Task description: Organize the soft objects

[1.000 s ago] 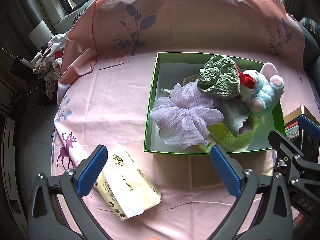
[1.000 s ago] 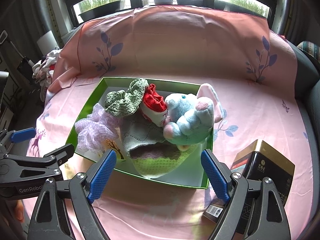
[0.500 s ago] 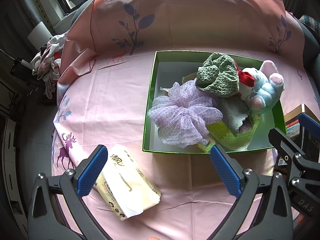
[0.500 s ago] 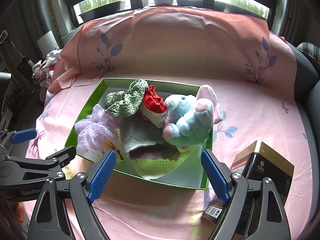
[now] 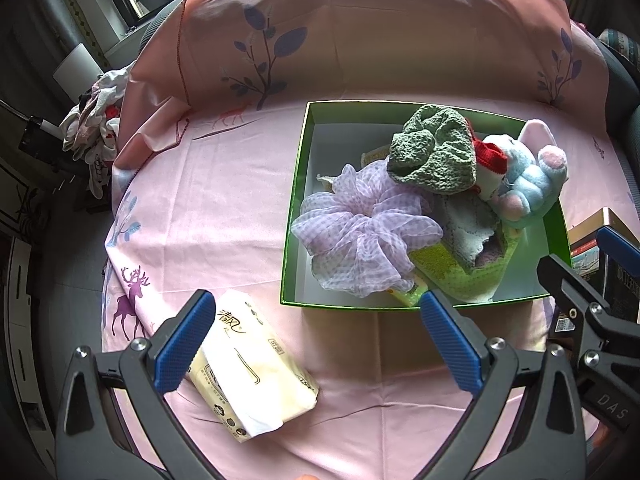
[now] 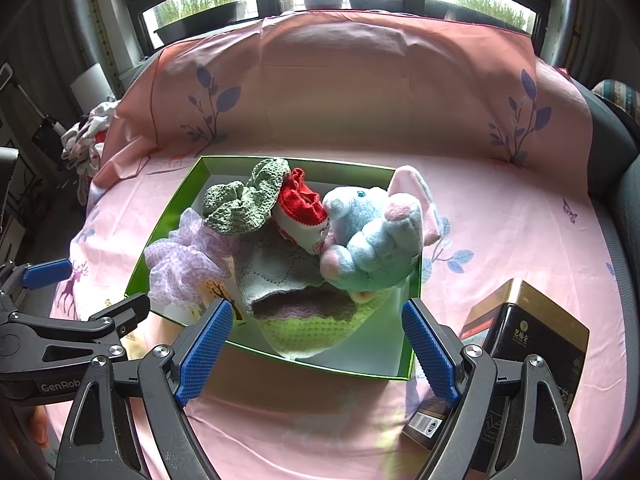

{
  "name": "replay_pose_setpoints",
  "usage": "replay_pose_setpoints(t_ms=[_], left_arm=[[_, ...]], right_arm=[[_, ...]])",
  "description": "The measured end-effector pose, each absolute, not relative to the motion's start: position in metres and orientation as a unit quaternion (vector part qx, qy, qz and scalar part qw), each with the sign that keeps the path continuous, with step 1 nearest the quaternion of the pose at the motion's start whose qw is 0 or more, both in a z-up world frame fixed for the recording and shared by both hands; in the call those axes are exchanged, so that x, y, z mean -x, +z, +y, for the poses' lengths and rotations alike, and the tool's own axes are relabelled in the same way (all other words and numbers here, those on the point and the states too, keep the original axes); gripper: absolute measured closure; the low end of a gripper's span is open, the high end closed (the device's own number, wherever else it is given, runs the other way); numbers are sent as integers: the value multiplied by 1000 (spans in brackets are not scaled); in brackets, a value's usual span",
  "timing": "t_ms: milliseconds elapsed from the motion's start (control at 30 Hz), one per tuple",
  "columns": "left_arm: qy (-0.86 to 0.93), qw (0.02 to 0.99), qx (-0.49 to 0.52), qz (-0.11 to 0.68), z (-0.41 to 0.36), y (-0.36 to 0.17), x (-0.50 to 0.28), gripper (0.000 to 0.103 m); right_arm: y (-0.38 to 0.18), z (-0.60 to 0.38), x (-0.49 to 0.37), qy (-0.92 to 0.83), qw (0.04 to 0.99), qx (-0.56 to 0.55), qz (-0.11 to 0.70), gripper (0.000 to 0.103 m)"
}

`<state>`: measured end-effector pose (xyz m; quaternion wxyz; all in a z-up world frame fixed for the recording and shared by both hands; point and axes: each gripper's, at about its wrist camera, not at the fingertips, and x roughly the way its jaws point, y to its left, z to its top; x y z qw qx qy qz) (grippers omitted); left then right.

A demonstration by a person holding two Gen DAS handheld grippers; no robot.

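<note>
A green box (image 5: 294,216) (image 6: 160,236) on the pink sheet holds a lilac mesh puff (image 5: 360,232) (image 6: 180,260), a green knitted piece (image 5: 434,156) (image 6: 244,204), a red and white knitted item (image 5: 490,160) (image 6: 302,210), a blue and pink plush elephant (image 5: 528,176) (image 6: 376,236) and a grey and lime knitted cloth (image 5: 468,248) (image 6: 296,292). A tissue pack (image 5: 252,368) lies on the sheet in front of the box, beside my left gripper's left finger. My left gripper (image 5: 318,344) is open and empty. My right gripper (image 6: 316,350) is open and empty at the box's near edge.
A black and gold tin (image 6: 524,332) (image 5: 604,256) stands right of the box. A pile of clothes (image 5: 96,128) (image 6: 86,140) lies off the sheet at far left. The sheet-covered backrest (image 6: 340,80) rises behind the box.
Both views have shifted only slightly; the box sits a touch further left in the left wrist view. Both grippers stay open and empty.
</note>
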<state>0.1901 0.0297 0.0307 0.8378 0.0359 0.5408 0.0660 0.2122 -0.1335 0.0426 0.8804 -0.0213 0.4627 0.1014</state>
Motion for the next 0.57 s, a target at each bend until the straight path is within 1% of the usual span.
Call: replay_pose_setpoints(t_ms=[567], left_arm=[[66,839,-22,540,32,29,-193,1]], right_arm=[[42,-133,-212,101,881,21,462,16]])
